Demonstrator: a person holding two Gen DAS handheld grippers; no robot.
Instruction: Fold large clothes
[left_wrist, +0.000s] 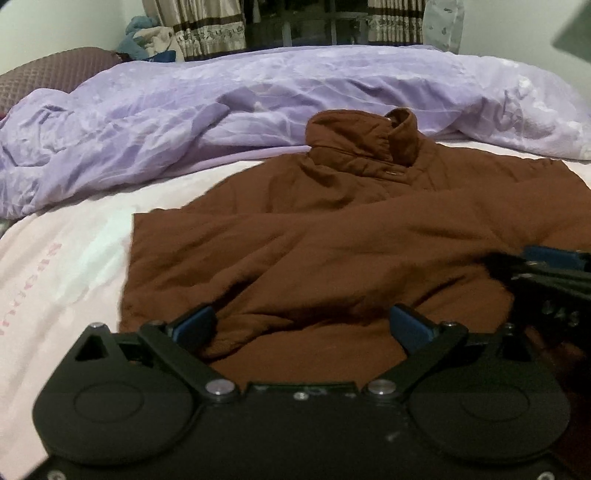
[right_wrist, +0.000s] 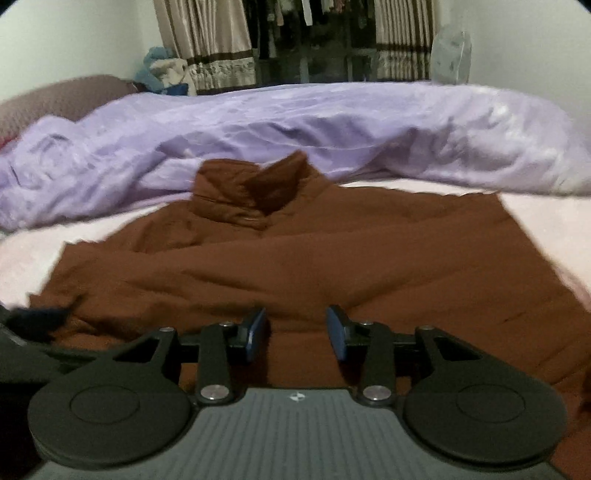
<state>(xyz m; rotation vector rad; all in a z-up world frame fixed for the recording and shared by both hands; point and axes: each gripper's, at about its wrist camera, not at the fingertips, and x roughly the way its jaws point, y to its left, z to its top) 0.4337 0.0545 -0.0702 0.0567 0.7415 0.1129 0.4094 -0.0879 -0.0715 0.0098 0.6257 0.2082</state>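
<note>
A large brown jacket (left_wrist: 332, 240) lies on the bed with its collar (left_wrist: 384, 136) at the far end and a sleeve folded across the body. It also shows in the right wrist view (right_wrist: 314, 258). My left gripper (left_wrist: 303, 325) is open wide, low over the jacket's near hem, with nothing between its blue pads (left_wrist: 195, 325). My right gripper (right_wrist: 297, 328) is open and empty, just above the jacket's near part. The right gripper also shows at the right edge of the left wrist view (left_wrist: 546, 273).
A crumpled lilac duvet (left_wrist: 221, 110) lies across the far side of the bed. The pale pink sheet (left_wrist: 55, 266) shows left of the jacket. A maroon pillow (left_wrist: 48, 74) sits far left. Curtains (left_wrist: 210, 29) and a clothes rack stand behind.
</note>
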